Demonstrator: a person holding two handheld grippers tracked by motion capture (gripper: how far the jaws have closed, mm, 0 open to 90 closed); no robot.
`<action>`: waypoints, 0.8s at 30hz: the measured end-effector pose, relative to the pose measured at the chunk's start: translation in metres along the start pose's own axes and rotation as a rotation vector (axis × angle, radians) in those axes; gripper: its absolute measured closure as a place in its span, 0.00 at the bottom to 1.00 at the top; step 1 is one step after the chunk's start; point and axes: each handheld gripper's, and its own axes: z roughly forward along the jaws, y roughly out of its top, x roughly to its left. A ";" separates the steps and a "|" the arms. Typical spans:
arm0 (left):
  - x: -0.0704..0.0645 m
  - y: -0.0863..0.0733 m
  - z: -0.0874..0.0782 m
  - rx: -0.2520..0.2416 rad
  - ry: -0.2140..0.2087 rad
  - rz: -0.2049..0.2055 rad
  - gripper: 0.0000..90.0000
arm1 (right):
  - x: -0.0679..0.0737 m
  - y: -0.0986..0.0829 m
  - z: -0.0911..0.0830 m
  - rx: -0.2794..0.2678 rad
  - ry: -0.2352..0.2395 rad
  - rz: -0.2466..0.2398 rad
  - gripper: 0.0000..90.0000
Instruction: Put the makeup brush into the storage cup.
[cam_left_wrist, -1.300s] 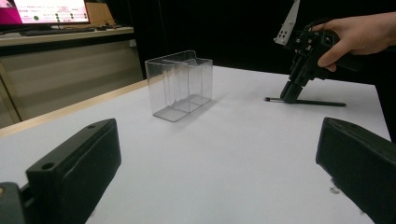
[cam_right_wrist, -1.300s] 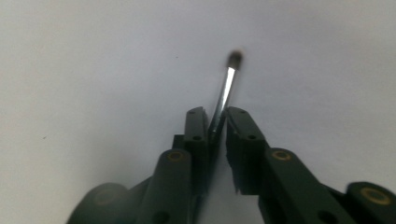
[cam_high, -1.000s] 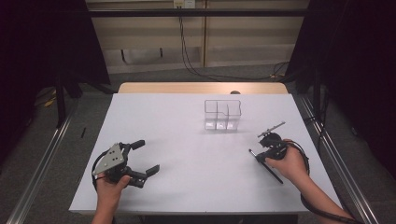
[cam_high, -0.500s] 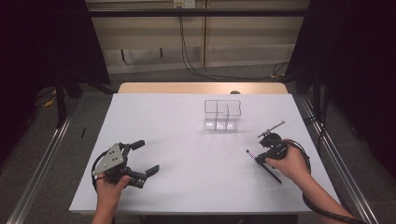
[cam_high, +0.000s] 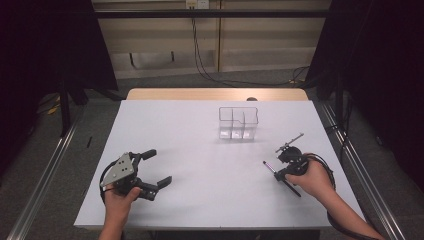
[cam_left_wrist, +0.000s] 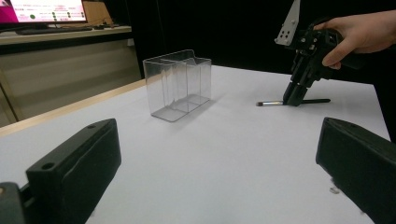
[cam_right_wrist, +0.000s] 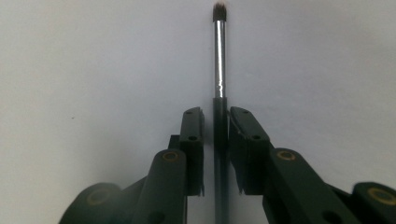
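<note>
My right gripper (cam_high: 276, 170) has its jaws drawn in around a thin brush (cam_right_wrist: 219, 84), the dark handle running straight up between them; my right gripper view shows a sliver of gap on either side, so I cannot tell whether they pinch it; the metal ferrule and small bristle tip reach out ahead over the white counter (cam_high: 200, 150). From the high view the brush lies on the counter to the near right of the clear divided box (cam_high: 238, 123), well apart from it. My left gripper (cam_high: 159, 167) sits far to the near left of that box, its jaws spread wide and holding nothing; its own view faces the box's compartments side-on.
</note>
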 end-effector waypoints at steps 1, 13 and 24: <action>0.000 0.000 0.000 0.003 0.000 0.000 0.00 | 0.000 0.000 0.000 0.002 -0.002 0.005 0.86; -0.001 0.000 0.001 0.005 -0.001 0.003 0.00 | -0.001 -0.003 0.001 -0.019 0.003 -0.032 0.88; 0.000 0.000 -0.002 0.005 0.004 0.003 0.00 | 0.002 0.003 0.001 0.007 -0.025 -0.003 0.94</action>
